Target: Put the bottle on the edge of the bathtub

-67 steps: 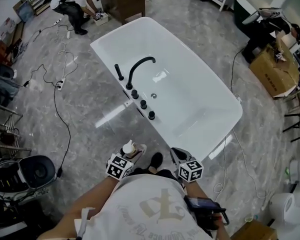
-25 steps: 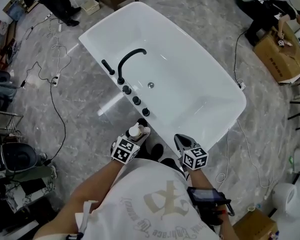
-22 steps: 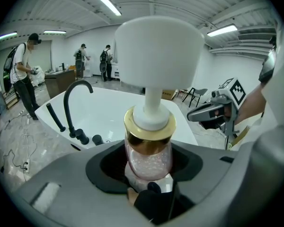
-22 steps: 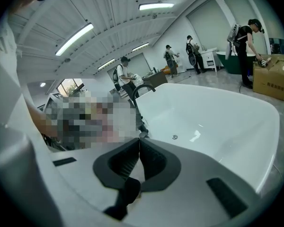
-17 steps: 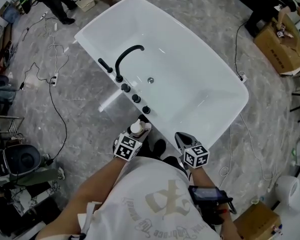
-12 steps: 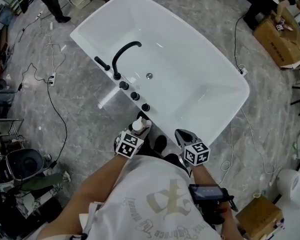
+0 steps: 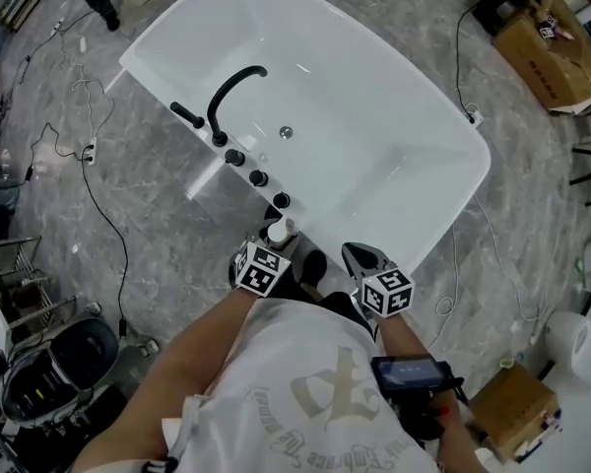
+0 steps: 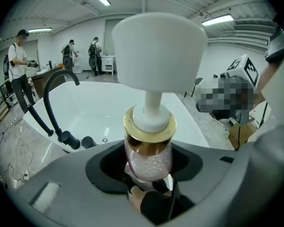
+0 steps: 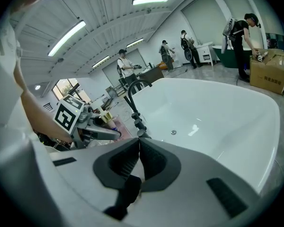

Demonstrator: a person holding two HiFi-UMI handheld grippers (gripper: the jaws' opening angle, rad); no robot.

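Note:
A pump bottle (image 8: 149, 150) with a white pump head, gold collar and pink beaded body stands upright between the jaws of my left gripper (image 8: 149, 174), which is shut on it. In the head view the bottle (image 7: 277, 232) and left gripper (image 7: 276, 242) hang at the near rim of the white bathtub (image 7: 374, 146), just below the row of black knobs (image 7: 259, 177). My right gripper (image 7: 355, 256) sits to the right at the same rim, shut and holding nothing. In the right gripper view its jaws (image 9: 138, 145) meet, and the bottle (image 9: 105, 116) shows at left.
A black arched faucet (image 7: 227, 87) and a hand shower stand on the tub's near-left rim. Cables (image 7: 108, 215) trail over the grey marble floor at left. A cardboard box (image 7: 557, 47) sits at the upper right. People stand beyond the tub (image 8: 19, 70).
The view has closed in on the tub. My left gripper has carried the bottle forward to the near rim beside the knobs. The right gripper stays shut alongside.

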